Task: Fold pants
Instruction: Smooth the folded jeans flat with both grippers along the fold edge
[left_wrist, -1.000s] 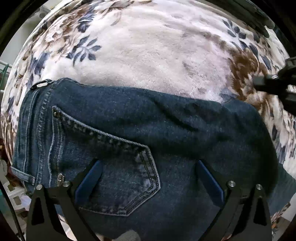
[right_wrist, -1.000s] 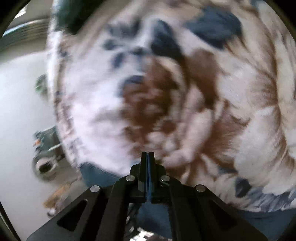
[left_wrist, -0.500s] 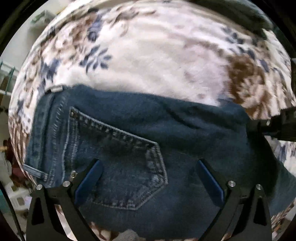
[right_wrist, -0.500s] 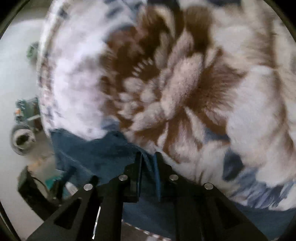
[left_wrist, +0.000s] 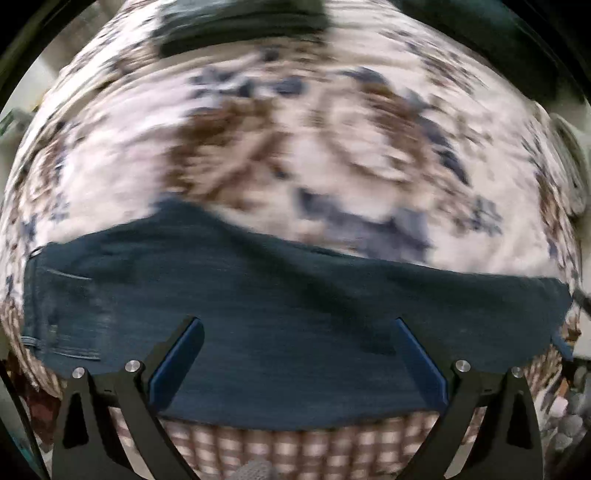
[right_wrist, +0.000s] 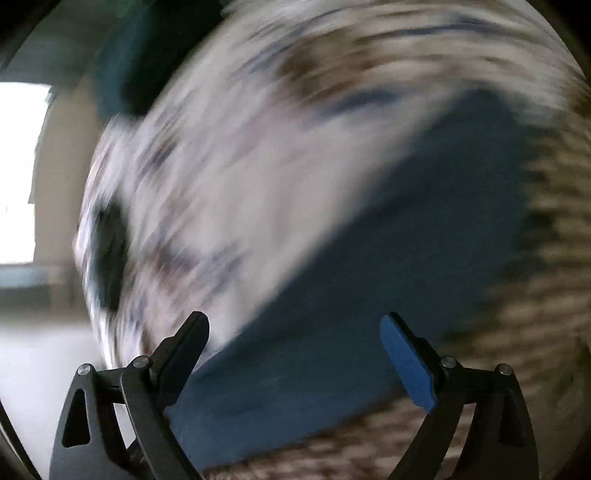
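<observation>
Both pairs of my fingers are standing wide apart and gripping nothing. My left fingers (left_wrist: 295, 354) are hovering spread over the pants (left_wrist: 295, 325), with the blue pads (left_wrist: 177, 362) showing on their inner faces and dark denim filling the gap between them. I cannot tell whether the tips are touching the cloth. My right fingers (right_wrist: 295, 350) are likewise gaping, one blue pad (right_wrist: 406, 369) catching the light, and the pants (right_wrist: 369, 295) are running as a dark blue band across the space between them; this view is badly smeared by motion blur, so I am making out little detail.

In the left wrist view the pants are lying as a long folded strip across the near edge of the bed, on top of a floral blanket (left_wrist: 295, 129) in cream, brown and navy. A stitched seam and waistband are showing at the strip's left end. Just beneath the near edge of the denim, a checked brown-and-white sheet (left_wrist: 295, 450) is hanging down the side of the bed. Toward the far edge, something dark (left_wrist: 240, 26) is resting on the blanket, too blurred to name.
</observation>
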